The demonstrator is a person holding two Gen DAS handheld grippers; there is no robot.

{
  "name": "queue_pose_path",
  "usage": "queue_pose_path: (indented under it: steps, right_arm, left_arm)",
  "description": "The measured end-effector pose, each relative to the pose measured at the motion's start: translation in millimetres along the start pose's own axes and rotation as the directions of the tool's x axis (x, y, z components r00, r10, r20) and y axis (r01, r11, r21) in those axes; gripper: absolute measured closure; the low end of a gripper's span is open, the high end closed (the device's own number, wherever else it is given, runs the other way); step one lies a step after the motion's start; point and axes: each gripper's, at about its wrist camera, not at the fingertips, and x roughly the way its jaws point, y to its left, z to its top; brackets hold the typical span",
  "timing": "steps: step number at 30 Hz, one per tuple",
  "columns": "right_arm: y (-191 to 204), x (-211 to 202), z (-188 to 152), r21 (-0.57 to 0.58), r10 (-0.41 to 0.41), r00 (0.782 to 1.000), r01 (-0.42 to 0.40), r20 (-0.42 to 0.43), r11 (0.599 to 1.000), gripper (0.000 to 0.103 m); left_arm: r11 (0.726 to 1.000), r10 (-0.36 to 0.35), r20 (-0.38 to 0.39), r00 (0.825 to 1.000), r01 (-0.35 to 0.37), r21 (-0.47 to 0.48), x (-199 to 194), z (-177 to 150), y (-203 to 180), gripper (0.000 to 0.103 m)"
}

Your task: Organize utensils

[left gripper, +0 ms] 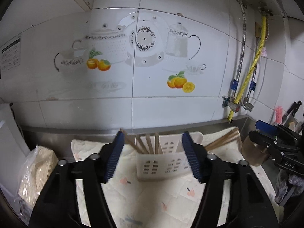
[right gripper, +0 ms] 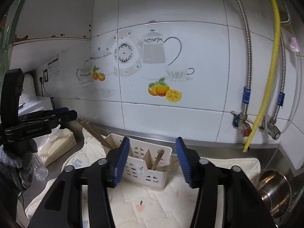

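Note:
A cream plastic utensil holder (left gripper: 161, 164) stands on a pale patterned cloth (left gripper: 152, 199) on the steel counter. Several wooden chopsticks (left gripper: 150, 144) stand in its left compartment. More wooden utensils (left gripper: 222, 140) lean out to the right behind it. My left gripper (left gripper: 152, 157) is open and empty, just in front of the holder. In the right wrist view the holder (right gripper: 146, 169) has chopsticks (right gripper: 95, 131) on its left side and a wooden utensil (right gripper: 158, 159) in its right compartment. My right gripper (right gripper: 152, 161) is open and empty, close in front of it.
A bag of wooden sticks (left gripper: 36, 172) lies at the left. A steel pot (right gripper: 275, 191) stands at the right. Valves and hoses (right gripper: 245, 125) run down the tiled wall. A clear glass (right gripper: 39, 171) lies left of the cloth. The right gripper shows in the left wrist view (left gripper: 266, 133).

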Motion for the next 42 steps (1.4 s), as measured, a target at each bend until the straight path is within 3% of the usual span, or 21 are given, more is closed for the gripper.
queue_pose_path:
  steps: [4, 11, 20, 27, 42]
  right_arm:
    - [7, -10, -16, -0.004, -0.002, 1.0, 0.002, -0.019, 1.0, 0.028]
    - [20, -17, -50, -0.008, -0.02, 0.997, 0.019, -0.069, 1.0, 0.014]
    - [28, -22, -85, 0.02, -0.039, 0.992, 0.042, -0.118, 0.999, 0.01]
    - [30, -23, -106, 0.023, -0.104, 0.983, 0.109, -0.152, 0.994, 0.008]
    - [32, -18, -128, 0.026, -0.126, 0.97, 0.135, -0.209, 0.991, 0.008]
  left_arm:
    - [1.0, 0.022, -0.01, 1.0, -0.022, 0.011, -12, -20, -1, 0.023]
    - [0.998, 0.056, -0.043, 0.998, -0.056, 0.003, -25, -60, 0, 0.009]
    - [0.993, 0.114, -0.064, 0.991, -0.116, -0.027, -38, -90, 7, 0.005]
    - [0.986, 0.159, -0.09, 0.983, -0.163, -0.029, -42, -109, 8, 0.005]
    - [0.986, 0.159, -0.113, 0.981, -0.165, -0.04, -52, -126, 9, 0.005]
